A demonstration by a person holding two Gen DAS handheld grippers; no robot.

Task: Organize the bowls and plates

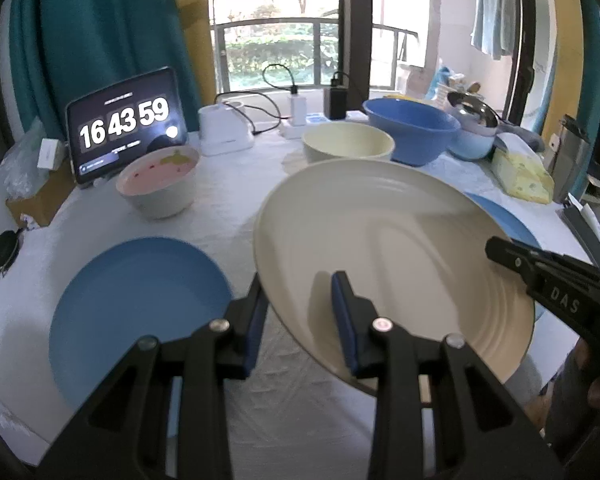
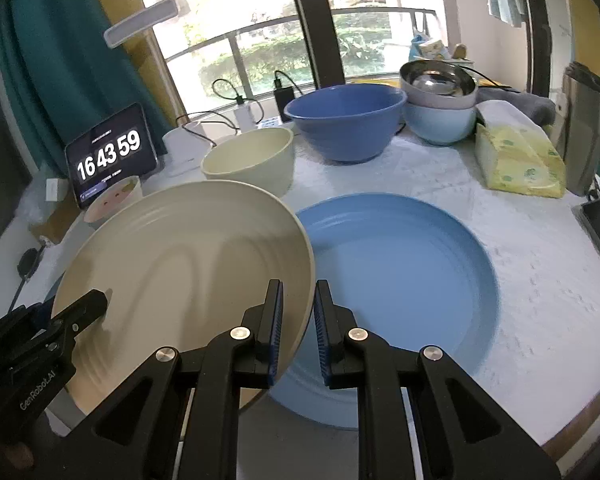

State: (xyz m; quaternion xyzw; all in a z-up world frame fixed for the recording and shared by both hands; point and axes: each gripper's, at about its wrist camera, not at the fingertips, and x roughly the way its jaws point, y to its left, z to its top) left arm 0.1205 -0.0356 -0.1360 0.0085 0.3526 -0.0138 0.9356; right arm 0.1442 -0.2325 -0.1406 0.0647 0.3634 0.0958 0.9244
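Carrying cream plate (image 1: 380, 248) clear of desk (image 1: 228, 216), left hand-held gripper (image 1: 300, 316) and right hand-held gripper (image 2: 298, 320) each clamped on rim. We judge next: lower level onto blue plate (image 2: 400, 256).

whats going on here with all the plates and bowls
A person is holding a gripper in each hand, and both grip one cream plate by opposite rims. The left gripper and the right gripper are shut on its edges, and the plate is tilted, off the table. One blue plate lies just right of it, another blue plate to its left. A cream bowl, blue bowl and pink bowl sit behind.
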